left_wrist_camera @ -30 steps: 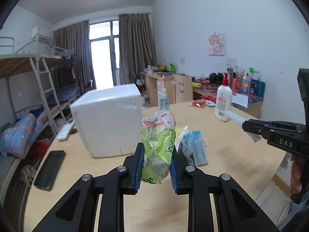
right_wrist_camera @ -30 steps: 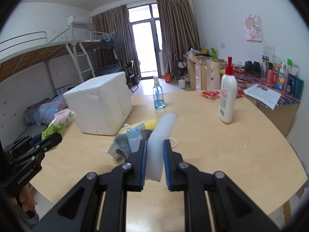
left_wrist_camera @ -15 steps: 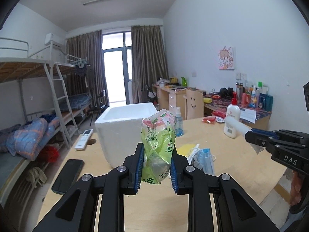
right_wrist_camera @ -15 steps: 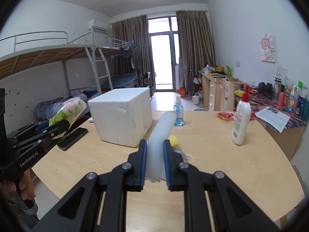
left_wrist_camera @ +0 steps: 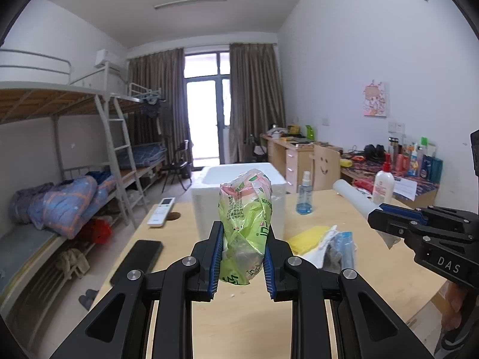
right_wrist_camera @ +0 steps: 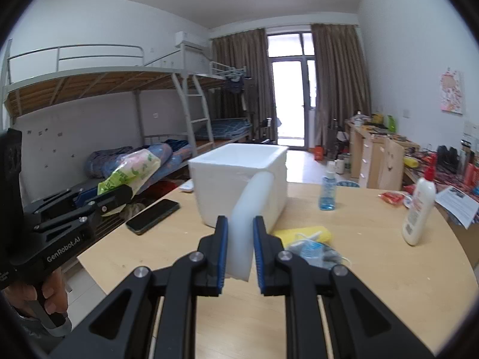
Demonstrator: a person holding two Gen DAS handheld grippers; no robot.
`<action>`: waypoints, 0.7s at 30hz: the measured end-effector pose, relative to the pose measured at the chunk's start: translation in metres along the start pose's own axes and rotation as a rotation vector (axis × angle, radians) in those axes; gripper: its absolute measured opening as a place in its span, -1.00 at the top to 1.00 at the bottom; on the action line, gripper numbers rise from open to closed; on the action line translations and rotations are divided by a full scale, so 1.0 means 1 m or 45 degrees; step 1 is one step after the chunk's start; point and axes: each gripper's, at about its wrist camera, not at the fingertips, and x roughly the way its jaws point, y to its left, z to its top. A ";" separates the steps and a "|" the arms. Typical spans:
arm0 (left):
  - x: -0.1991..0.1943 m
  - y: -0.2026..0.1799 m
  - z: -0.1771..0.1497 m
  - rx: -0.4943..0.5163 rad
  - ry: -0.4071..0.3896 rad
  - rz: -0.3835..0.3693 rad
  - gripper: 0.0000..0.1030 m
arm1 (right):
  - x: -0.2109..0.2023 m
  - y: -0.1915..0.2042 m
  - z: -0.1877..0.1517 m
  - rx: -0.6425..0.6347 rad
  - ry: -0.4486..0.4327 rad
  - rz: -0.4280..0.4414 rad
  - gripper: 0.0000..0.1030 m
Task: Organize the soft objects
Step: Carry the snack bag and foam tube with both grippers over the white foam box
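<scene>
My left gripper point(left_wrist_camera: 242, 257) is shut on a green and pink plastic packet point(left_wrist_camera: 245, 221), held above the wooden table point(left_wrist_camera: 239, 323); the packet also shows in the right wrist view point(right_wrist_camera: 131, 172). My right gripper point(right_wrist_camera: 240, 257) is shut on a white foam tube point(right_wrist_camera: 251, 209), also seen in the left wrist view point(left_wrist_camera: 356, 199). An open white foam box point(right_wrist_camera: 239, 185) stands on the table ahead of both grippers. A yellow sponge point(right_wrist_camera: 302, 233) and a pile of blue masks and grey cloth point(right_wrist_camera: 314, 251) lie beside the box.
A black phone point(right_wrist_camera: 152, 216), a blue spray bottle point(right_wrist_camera: 327, 190), a white lotion bottle point(right_wrist_camera: 419, 212) and a remote point(left_wrist_camera: 161, 211) are on the table. Bunk beds stand to the left, cluttered desks along the right wall.
Both grippers have risen and pulled back from the table with their loads still held. The foam box's open top has come into view.
</scene>
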 end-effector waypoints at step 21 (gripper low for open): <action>0.028 0.023 0.024 -0.038 0.036 0.029 0.50 | 0.034 0.004 0.035 -0.038 0.025 0.073 0.61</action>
